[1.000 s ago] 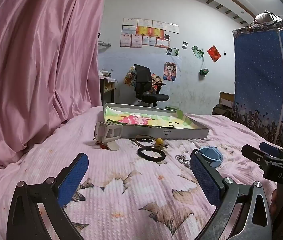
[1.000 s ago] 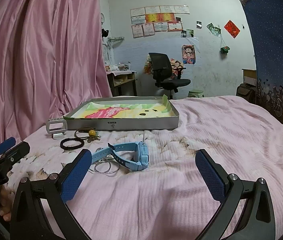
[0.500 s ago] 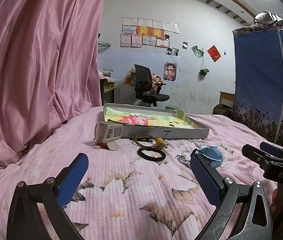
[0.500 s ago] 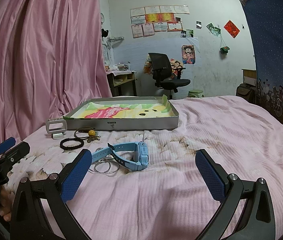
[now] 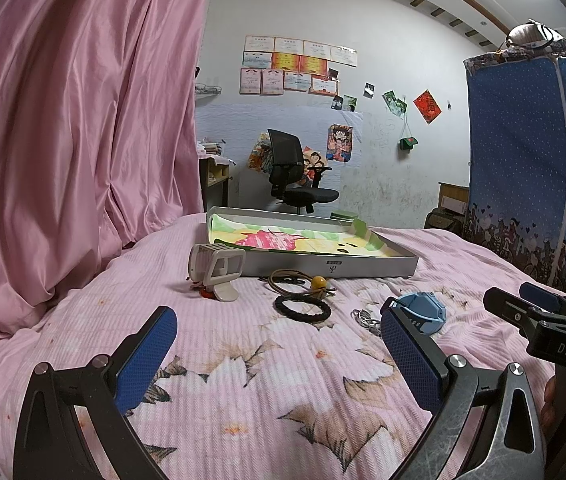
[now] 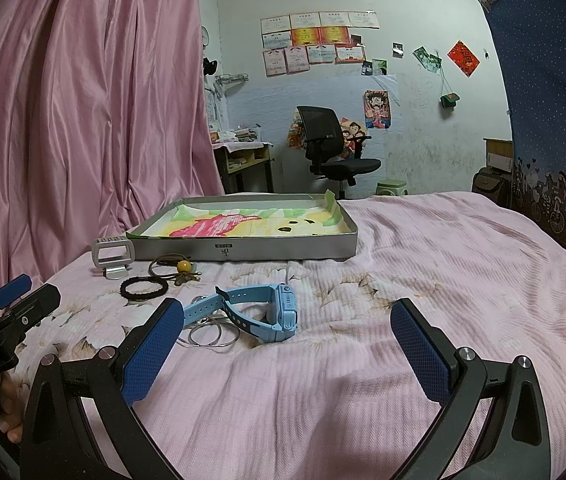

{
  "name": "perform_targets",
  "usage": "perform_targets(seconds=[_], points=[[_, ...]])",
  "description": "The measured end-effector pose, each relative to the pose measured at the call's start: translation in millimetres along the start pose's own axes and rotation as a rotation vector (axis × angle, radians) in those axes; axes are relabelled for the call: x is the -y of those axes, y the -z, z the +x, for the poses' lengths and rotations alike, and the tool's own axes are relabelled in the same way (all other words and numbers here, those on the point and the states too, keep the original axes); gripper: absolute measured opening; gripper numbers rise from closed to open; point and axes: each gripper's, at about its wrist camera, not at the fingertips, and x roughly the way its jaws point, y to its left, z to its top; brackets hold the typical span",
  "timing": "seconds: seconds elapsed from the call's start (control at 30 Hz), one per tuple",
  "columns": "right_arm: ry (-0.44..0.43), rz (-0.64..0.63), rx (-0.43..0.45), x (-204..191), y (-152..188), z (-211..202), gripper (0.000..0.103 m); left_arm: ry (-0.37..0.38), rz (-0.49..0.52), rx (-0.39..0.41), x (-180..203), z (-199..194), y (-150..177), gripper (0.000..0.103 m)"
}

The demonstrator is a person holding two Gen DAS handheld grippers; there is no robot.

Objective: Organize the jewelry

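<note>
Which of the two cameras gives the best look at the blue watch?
The right wrist view: the blue watch lies unobstructed, strap and face visible. In the left wrist view a finger pad hides most of it.

Both wrist cams are sitting low over the bed (image 5: 243, 360), looking toward the far wall; left one's viewing from the left, and both are catching the tray (image 6: 243, 250) and blue watch (image 6: 267, 312).
</note>
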Motion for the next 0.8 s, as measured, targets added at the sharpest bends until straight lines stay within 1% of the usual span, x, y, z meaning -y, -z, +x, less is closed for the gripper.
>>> perform_targets(seconds=[0.8], points=[[-0.001,0.0,-0.001,0.4,0.5,-0.9,0.102,0.0,0.003,0.001,0.1,0.0,0.0,0.103]])
